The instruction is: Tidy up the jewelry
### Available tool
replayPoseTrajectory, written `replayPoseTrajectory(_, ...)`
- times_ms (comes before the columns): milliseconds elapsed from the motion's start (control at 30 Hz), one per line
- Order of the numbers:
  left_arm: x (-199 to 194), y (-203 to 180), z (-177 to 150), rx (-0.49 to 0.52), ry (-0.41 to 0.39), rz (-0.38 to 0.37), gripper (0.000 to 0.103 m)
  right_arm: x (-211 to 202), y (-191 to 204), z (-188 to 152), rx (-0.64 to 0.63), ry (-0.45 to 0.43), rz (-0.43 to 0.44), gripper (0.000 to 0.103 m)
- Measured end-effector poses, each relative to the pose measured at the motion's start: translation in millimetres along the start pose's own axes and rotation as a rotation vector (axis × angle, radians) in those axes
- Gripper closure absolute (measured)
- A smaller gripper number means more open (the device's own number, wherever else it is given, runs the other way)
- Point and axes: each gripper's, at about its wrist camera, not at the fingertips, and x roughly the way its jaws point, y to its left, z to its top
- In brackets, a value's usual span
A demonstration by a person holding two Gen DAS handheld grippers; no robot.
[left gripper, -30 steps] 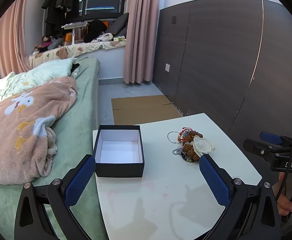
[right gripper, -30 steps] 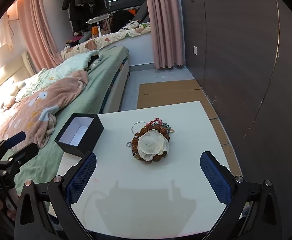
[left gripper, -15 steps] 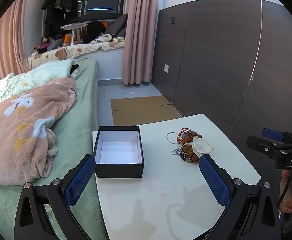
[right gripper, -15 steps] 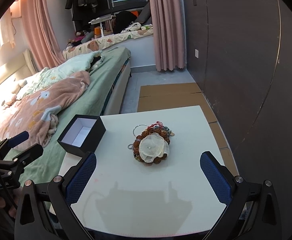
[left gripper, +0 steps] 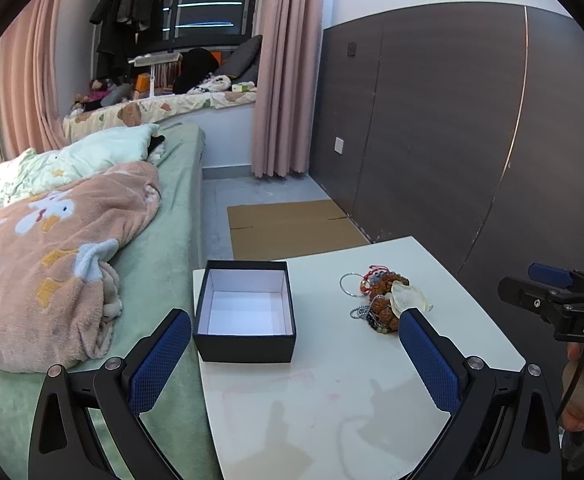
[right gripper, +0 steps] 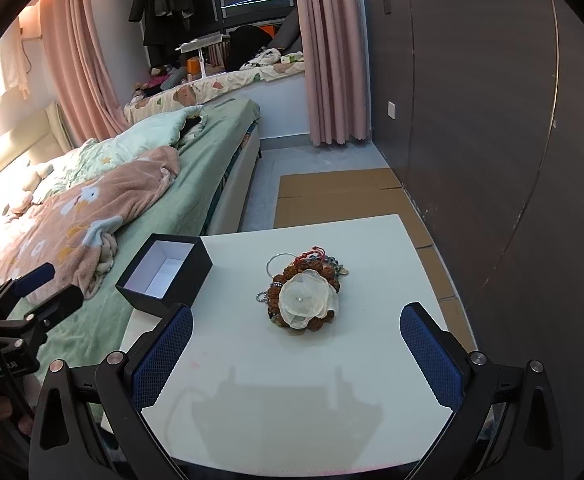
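Note:
A pile of jewelry [right gripper: 304, 288] lies on the white table [right gripper: 292, 392]: brown bead bracelets, a silver ring, red cords, chains, and a white fabric flower [right gripper: 307, 299] on top. The pile also shows in the left wrist view [left gripper: 384, 300]. An open black box [left gripper: 245, 316] with a white, empty inside stands at the table's left edge; it shows in the right wrist view [right gripper: 165, 274] too. My left gripper [left gripper: 294, 352] is open and empty, just short of the box. My right gripper [right gripper: 296, 352] is open and empty, a little short of the pile.
A bed [left gripper: 159, 248] with a pink blanket [left gripper: 51, 248] runs along the table's left side. A dark panelled wall [left gripper: 452, 128] stands to the right. Flat cardboard [left gripper: 292, 224] lies on the floor beyond the table.
Both grippers have shifted only slightly; the right one has drawn back a little from the pile. Nothing on the table has moved.

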Motion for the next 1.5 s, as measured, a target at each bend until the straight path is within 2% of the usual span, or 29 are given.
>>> replayPoseTrajectory(1000,4,2,0,-0.032,-0.005,0.000,0.000,-14,1,-1,0.012,-0.052,-0.027,0.000)
replayPoseTrajectory(1200,10,1,4,-0.060,-0.003,-0.024,0.000,-14,-2,0,0.022,-0.051,-0.024,0.000)
replayPoseTrajectory(1300,16,-3,6,-0.060,0.005,-0.031,0.000,-14,-8,2,0.043,-0.054,-0.018,0.000)
replayPoseTrajectory(1500,34,-17,12,-0.058,0.019,-0.067,0.000,-5,-37,7,0.164,-0.034,0.014,0.000)
